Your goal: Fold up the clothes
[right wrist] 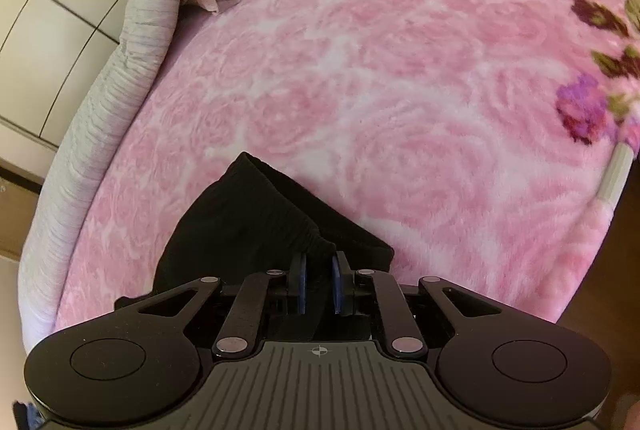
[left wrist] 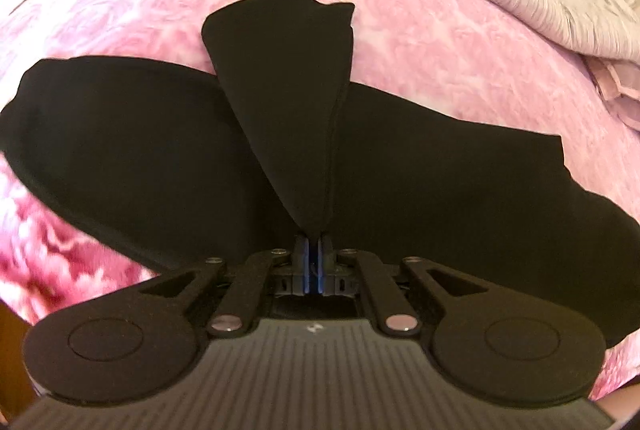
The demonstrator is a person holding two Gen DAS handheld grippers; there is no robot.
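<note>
Black trousers [left wrist: 420, 174] lie spread on the pink rose-patterned blanket [left wrist: 420, 42]. Left gripper [left wrist: 314, 242] pinches a seamed fold tight; right gripper [right wrist: 319, 262] clamps the gathered waistband [right wrist: 288, 214]. Best carry both grips across together, cloth taut, so edges meet.

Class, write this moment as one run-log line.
left claw: shut on black garment, fold lifted | right claw: shut on its gathered waistband | surface: pink blanket
</note>
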